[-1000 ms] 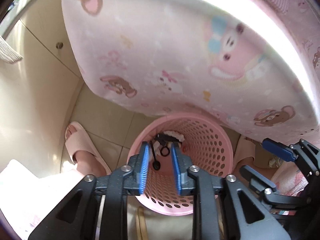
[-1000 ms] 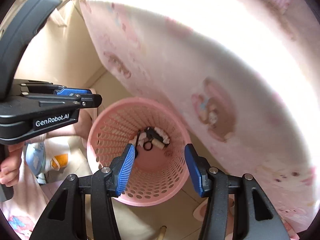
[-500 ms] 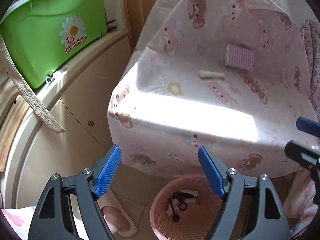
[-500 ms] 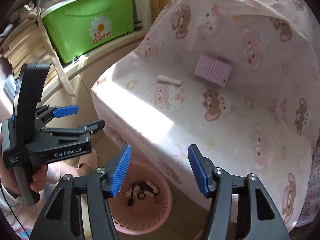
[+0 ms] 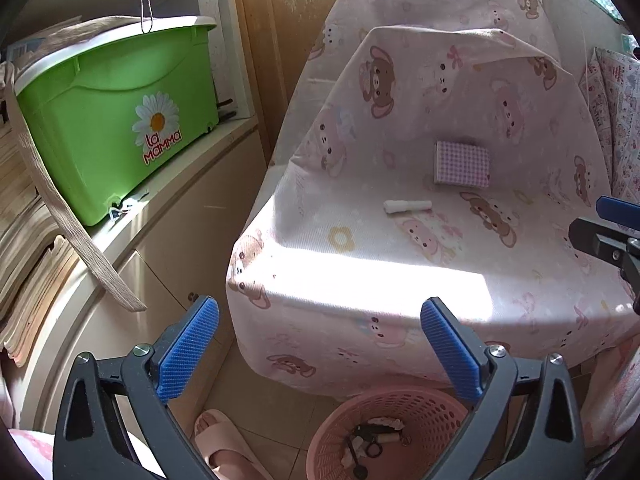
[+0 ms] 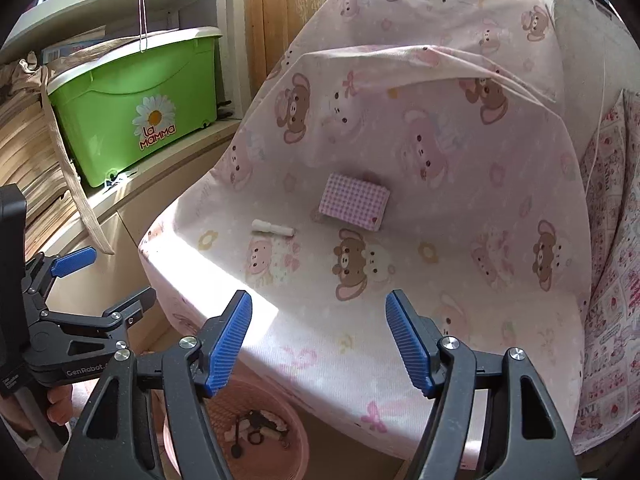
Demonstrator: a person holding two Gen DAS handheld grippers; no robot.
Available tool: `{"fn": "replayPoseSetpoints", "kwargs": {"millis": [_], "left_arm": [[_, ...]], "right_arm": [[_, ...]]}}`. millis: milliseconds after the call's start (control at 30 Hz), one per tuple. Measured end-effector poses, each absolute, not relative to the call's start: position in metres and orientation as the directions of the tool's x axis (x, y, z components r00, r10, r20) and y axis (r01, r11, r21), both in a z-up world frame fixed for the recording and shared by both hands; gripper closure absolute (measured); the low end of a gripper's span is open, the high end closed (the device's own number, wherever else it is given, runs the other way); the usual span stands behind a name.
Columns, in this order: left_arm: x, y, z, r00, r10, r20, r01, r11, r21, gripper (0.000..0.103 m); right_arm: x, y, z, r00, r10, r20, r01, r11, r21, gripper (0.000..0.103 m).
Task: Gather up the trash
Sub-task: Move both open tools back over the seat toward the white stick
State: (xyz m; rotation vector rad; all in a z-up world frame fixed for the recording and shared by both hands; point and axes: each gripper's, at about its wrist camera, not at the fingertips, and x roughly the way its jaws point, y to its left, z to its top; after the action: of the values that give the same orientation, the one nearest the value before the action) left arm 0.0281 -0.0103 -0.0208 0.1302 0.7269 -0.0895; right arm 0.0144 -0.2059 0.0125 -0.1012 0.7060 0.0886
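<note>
A small white paper roll [image 5: 407, 205] lies on the pink bear-print sheet [image 5: 520, 216], with a pink checked pad [image 5: 461, 163] just behind it. Both show in the right wrist view too: the roll [image 6: 273, 227] and the pad [image 6: 354, 201]. A pink perforated basket [image 5: 400, 404] stands on the floor below the sheet's edge, holding black and white scraps [image 5: 370, 442]; it also shows in the right wrist view [image 6: 296, 416]. My left gripper [image 5: 319, 350] is open and empty above the basket. My right gripper [image 6: 319, 340] is open and empty over the sheet's front edge.
A green "La Mamma" box [image 5: 116, 120] sits on a cream cabinet ledge [image 5: 176, 176] at the left, with stacked papers [image 5: 24, 232] beside it. A pink slipper [image 5: 220, 444] lies on the floor by the basket. A patterned cushion [image 6: 612, 280] is at the right.
Both grippers have risen from the basket mouth to above the sheet's edge. The left gripper's jaws have opened wide; the right's opened somewhat wider. The roll and pad came into view.
</note>
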Motion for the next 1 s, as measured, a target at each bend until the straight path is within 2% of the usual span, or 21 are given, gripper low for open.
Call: {"fn": "replayPoseSetpoints", "kwargs": {"millis": [267, 400, 633, 767, 900, 1000], "left_arm": [[0.053, -0.021, 0.003, 0.766, -0.052, -0.641, 0.137, 0.987, 0.085, 0.002], [0.072, -0.026, 0.03, 0.783, -0.078, -0.617, 0.157, 0.985, 0.074, 0.002], [0.103, -0.033, 0.06, 0.806, -0.122, -0.579, 0.169, 0.985, 0.027, 0.001], [0.107, -0.032, 0.043, 0.804, -0.126, -0.581, 0.163, 0.987, 0.012, 0.001], [0.116, -0.032, 0.006, 0.732, -0.125, -0.669, 0.142, 0.989, -0.029, 0.002], [0.122, -0.034, -0.002, 0.708, -0.143, -0.692, 0.141, 0.988, -0.06, 0.002]], "right_arm": [[0.023, -0.226, 0.028, 0.797, -0.003, -0.604, -0.03, 0.999, -0.044, 0.025], [0.03, -0.245, 0.035, 0.812, -0.051, -0.582, 0.039, 0.999, -0.034, 0.019], [0.044, -0.271, 0.034, 0.792, -0.084, -0.604, 0.122, 0.992, 0.023, 0.019], [0.046, -0.275, 0.031, 0.787, -0.083, -0.612, 0.133, 0.99, 0.036, 0.019], [0.049, -0.273, 0.026, 0.779, -0.096, -0.619, 0.138, 0.99, 0.02, 0.019], [0.053, -0.27, 0.023, 0.771, -0.103, -0.628, 0.141, 0.99, 0.01, 0.019]]}}
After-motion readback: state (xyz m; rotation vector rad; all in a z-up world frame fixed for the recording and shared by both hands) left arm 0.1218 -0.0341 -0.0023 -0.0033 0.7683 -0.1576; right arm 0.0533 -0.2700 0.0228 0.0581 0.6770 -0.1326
